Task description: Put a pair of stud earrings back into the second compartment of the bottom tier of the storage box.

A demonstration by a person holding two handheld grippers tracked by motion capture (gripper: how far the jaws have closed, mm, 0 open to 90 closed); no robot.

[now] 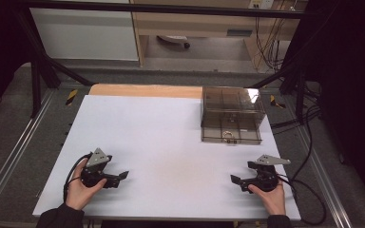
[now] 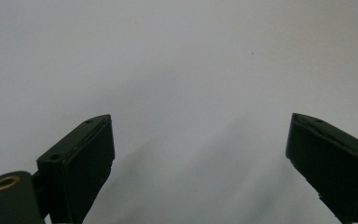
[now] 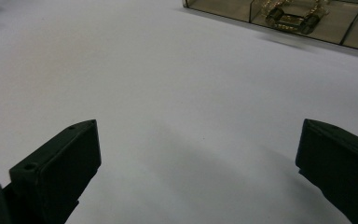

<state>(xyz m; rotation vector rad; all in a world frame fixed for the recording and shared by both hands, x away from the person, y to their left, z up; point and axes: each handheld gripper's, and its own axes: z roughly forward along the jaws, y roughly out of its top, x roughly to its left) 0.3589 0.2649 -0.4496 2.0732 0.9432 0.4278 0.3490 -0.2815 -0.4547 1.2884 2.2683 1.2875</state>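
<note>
My left gripper (image 1: pixel 122 175) rests low over the white sheet (image 1: pixel 161 137) near its front left corner, held in a hand and pointing right. Its jaws stand wide apart over bare sheet, with nothing between them (image 2: pixel 200 120). My right gripper (image 1: pixel 235 179) sits near the front right corner and points left; it is open too and holds nothing (image 3: pixel 199 125). A smoky clear box (image 1: pixel 231 114) with several compartments stands at the back right. A small gold chain piece (image 1: pixel 228 135) lies in its front compartment, seen ahead and to the right in the right gripper view (image 3: pixel 291 14).
A strip of bare wood (image 1: pixel 145 90) shows behind the white sheet. Black frame bars (image 1: pixel 43 66) and cables (image 1: pixel 309 142) run along both sides of the table. The two grippers face each other across a wide stretch of sheet.
</note>
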